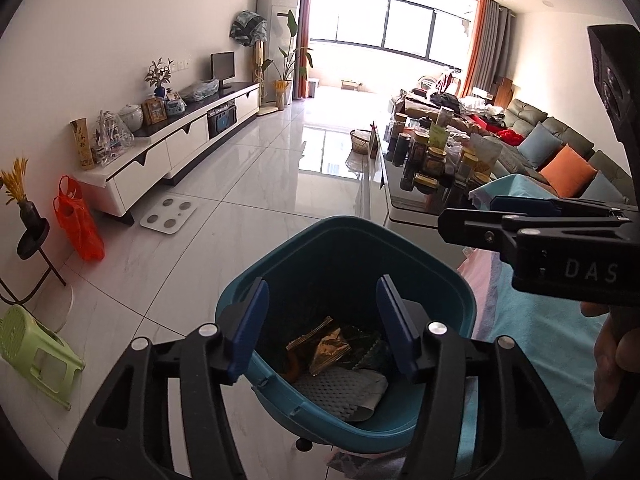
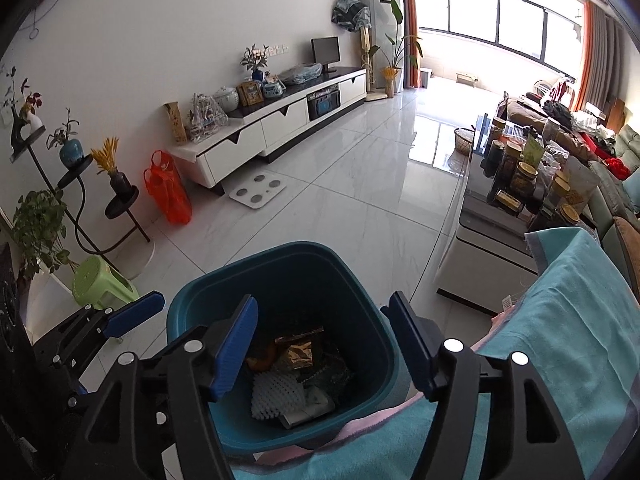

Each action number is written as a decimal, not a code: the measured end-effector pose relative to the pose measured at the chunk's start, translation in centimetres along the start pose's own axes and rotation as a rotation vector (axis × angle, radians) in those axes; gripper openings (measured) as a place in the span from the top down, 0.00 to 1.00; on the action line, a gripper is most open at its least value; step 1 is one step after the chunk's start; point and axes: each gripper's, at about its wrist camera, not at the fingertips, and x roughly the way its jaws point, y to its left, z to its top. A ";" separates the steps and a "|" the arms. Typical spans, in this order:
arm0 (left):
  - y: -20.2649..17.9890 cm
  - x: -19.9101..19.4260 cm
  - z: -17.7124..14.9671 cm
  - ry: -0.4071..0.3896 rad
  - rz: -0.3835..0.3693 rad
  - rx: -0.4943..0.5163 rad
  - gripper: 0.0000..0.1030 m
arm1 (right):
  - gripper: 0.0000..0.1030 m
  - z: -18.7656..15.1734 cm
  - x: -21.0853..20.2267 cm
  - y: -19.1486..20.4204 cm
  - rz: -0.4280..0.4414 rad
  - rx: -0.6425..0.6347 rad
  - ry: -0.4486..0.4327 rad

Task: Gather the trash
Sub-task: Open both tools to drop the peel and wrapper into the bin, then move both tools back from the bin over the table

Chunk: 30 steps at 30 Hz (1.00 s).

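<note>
A teal trash bin [image 1: 340,226] [image 2: 280,250] stands on the white tile floor beside a cloth-covered edge. Inside lie gold foil wrappers [image 1: 328,350] [image 2: 298,354], a white foam net [image 1: 340,392] [image 2: 276,394] and dark wrappers. My left gripper [image 1: 322,312] hangs open over the bin's mouth with nothing between its blue pads. My right gripper [image 2: 323,320] is also open and empty above the bin. In the left wrist view the right gripper [image 1: 472,216] shows side-on at the right, with a hand behind it. One blue finger [image 2: 136,312] of the left gripper shows at the left of the right wrist view.
A teal and pink cloth [image 2: 560,340] [image 1: 540,340] covers the surface right of the bin. A coffee table [image 1: 400,200] crowded with jars stands beyond it, a sofa behind. On the left are a green stool [image 2: 100,284], a plant stand, a red bag [image 2: 168,196], a floor scale [image 2: 258,190] and a TV cabinet.
</note>
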 end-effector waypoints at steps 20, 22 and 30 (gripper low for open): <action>-5.4 -6.1 1.8 -0.073 -0.012 0.062 0.05 | 0.07 -6.1 -11.3 -5.0 -0.086 0.128 -0.212; -6.2 -6.9 1.9 -0.078 -0.021 0.077 0.05 | 0.07 -7.0 -12.4 -5.5 -0.093 0.145 -0.228; -10.1 -9.4 1.4 -0.075 -0.068 0.121 0.05 | 0.07 -12.3 -18.3 -8.1 -0.162 0.231 -0.299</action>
